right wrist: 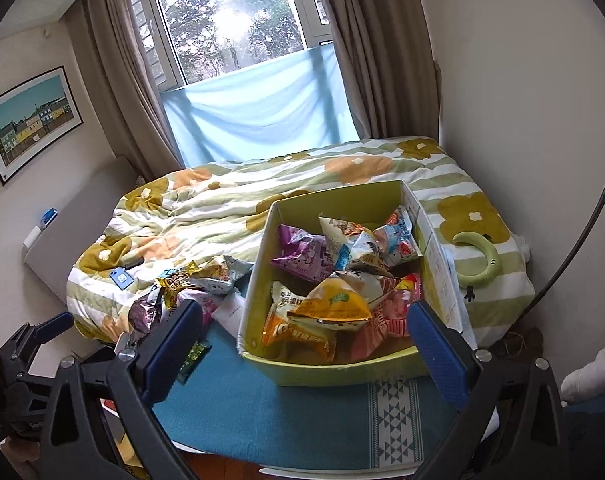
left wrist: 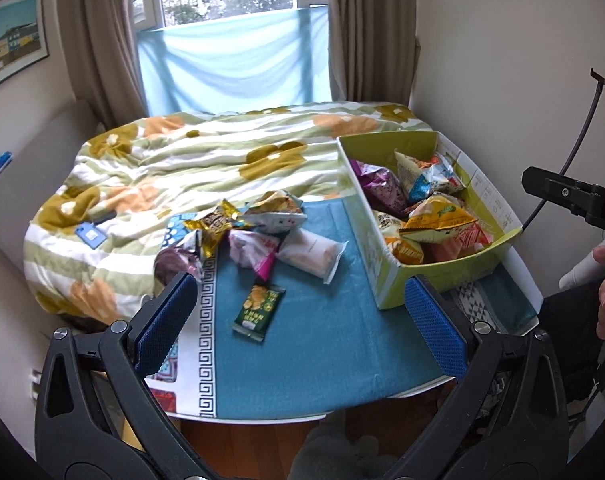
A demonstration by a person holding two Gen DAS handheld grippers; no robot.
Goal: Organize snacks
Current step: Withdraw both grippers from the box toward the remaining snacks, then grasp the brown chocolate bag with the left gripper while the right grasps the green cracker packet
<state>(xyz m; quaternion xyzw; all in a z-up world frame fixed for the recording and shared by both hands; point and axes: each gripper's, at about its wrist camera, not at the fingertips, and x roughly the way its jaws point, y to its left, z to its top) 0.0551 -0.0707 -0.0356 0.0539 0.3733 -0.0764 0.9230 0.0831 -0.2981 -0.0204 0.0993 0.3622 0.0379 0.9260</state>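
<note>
A green cardboard box (left wrist: 390, 280) (right wrist: 322, 372) stands on a table with a teal cloth (left wrist: 322, 360) and holds several snack packets (right wrist: 334, 304). A loose pile of snack packets (left wrist: 258, 232) lies left of the box. Among them are a white packet (left wrist: 314, 254), a gold packet (left wrist: 218, 224) and a small dark green packet (left wrist: 258, 308) nearer the front. My left gripper (left wrist: 302, 324) is open and empty, low over the front of the table. My right gripper (right wrist: 306, 348) is open and empty, just before the box's front wall.
A bed with a flowered quilt (left wrist: 182, 160) runs behind the table up to the window. A green curved object (right wrist: 482, 256) lies on the quilt right of the box. A blue tag (left wrist: 90, 234) lies on the quilt at left. Wooden floor (left wrist: 242, 440) shows below the table edge.
</note>
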